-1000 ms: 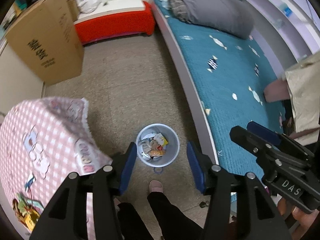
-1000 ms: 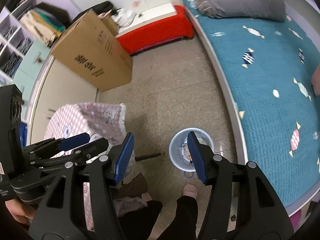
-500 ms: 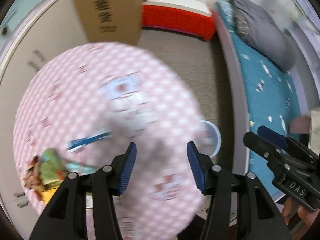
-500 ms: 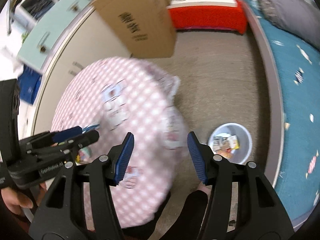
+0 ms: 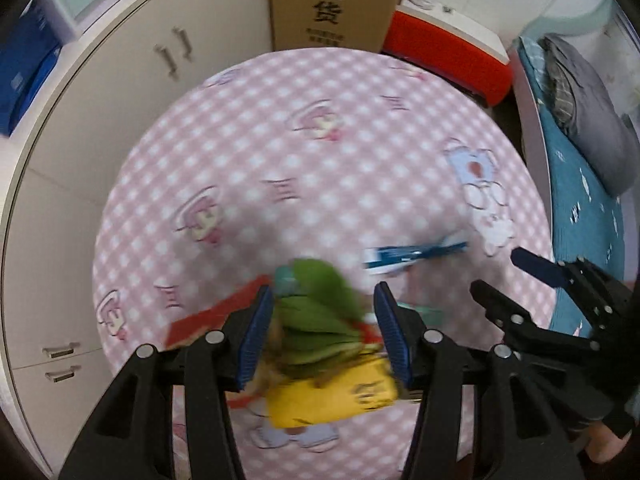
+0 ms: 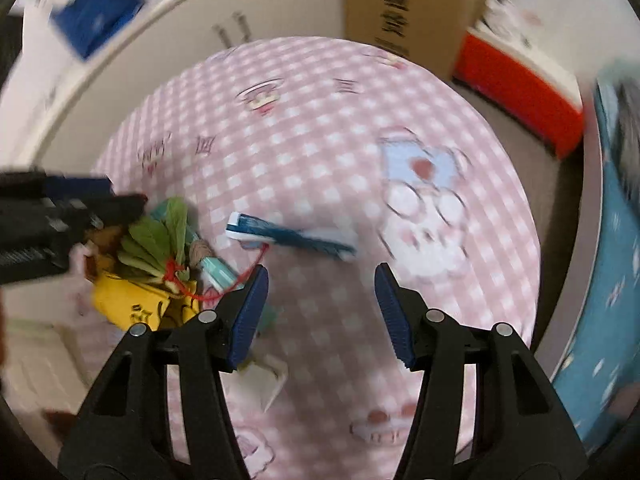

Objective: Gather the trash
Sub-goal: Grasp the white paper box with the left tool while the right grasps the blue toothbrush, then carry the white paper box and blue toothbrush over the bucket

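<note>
A pile of trash lies on the pink checked tablecloth (image 5: 320,184): green leaves (image 5: 320,320) tied with red string on a yellow wrapper (image 5: 332,396), with a red packet (image 5: 212,316) at its left. A blue-and-white wrapper (image 5: 412,256) lies apart to the right; it also shows in the right wrist view (image 6: 288,236). My left gripper (image 5: 324,336) is open, its fingers either side of the leaves. My right gripper (image 6: 320,312) is open and empty above bare cloth (image 6: 320,152), right of the leaves (image 6: 160,240) and yellow wrapper (image 6: 128,304).
A cardboard box (image 5: 332,4) stands behind the table. White cabinets (image 5: 100,92) are to the left. A red bench (image 5: 448,56) and a bed with a teal cover (image 5: 580,200) are to the right. White paper (image 6: 264,380) lies near my right gripper's left finger.
Both grippers have swung from over the floor bin to over the table. The bin is out of view. The left gripper now straddles the leaf pile.
</note>
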`<state>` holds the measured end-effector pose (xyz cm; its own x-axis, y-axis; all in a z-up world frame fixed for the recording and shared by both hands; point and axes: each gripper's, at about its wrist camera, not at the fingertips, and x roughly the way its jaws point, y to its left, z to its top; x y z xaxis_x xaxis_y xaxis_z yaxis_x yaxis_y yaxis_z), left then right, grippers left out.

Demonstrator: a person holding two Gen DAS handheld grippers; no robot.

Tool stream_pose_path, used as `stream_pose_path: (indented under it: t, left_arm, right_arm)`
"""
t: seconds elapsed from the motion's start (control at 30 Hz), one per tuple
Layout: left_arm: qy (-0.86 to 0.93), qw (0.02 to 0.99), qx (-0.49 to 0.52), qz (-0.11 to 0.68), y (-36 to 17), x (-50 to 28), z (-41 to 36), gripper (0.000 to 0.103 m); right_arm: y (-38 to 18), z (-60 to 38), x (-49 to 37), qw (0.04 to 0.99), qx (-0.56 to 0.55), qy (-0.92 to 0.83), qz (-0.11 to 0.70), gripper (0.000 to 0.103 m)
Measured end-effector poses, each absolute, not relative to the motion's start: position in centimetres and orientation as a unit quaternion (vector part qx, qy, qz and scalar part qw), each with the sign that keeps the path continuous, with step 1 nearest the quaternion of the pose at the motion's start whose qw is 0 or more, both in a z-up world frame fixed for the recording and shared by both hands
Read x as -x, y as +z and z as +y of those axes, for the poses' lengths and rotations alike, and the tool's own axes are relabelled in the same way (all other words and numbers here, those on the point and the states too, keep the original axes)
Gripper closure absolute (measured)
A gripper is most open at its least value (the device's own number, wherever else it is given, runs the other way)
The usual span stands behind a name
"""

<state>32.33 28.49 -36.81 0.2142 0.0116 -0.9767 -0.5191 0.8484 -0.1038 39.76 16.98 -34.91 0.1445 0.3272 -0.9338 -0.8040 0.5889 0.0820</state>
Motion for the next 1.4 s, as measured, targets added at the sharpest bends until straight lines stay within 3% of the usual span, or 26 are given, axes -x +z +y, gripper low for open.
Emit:
stream_pose_path:
  t: [0.2,0.4,0.43,0.47,0.6,0.87,1.1,1.4]
  left_arm:
    - [0.177,0.740,0.252,0.598,-37.8,-31.0,32.2,0.051]
    - [0.149,0.742,0.254,0.603,-38.1,-31.7,32.6,0.051]
    - [0.144,0.742,0.254,0.604,-38.2,-31.9,32.6,0.051]
    - [0.136,0.742,0.256,0.605,-38.3,-32.2,32.4,0.051]
    - [0.102,0.742,0.252,0.613,-38.5,-33.2,31.3,0.051]
    - [-0.048,0.743,0.184,0.641,-38.5,-35.3,24.4,0.051]
    - [-0.164,0.738,0.109,0.646,-38.4,-34.5,17.7,0.051]
    - [-0.182,0.709,0.000,0.681,-41.6,-33.9,12.6,0.051]
  right_arm:
    - [-37.8,21.2,-39.1,0.686,0.311,0.419,0.508,0.048]
    - [-39.3,22.7,-40.7,0.671,0.319,0.430,0.513,0.049]
    - [-39.3,22.7,-41.2,0.671,0.313,0.429,0.517,0.052]
    - [-39.4,22.6,-41.5,0.671,0.315,0.425,0.520,0.069]
    - [-39.7,21.5,-42.7,0.678,0.305,0.407,0.531,0.077]
    - [-39.3,13.9,-45.9,0.720,0.160,0.324,0.592,0.090]
    - [-36.4,5.7,-43.1,0.745,0.014,0.266,0.611,0.090]
    - [-35.2,2.4,-35.7,0.741,-0.061,0.240,0.624,0.090]
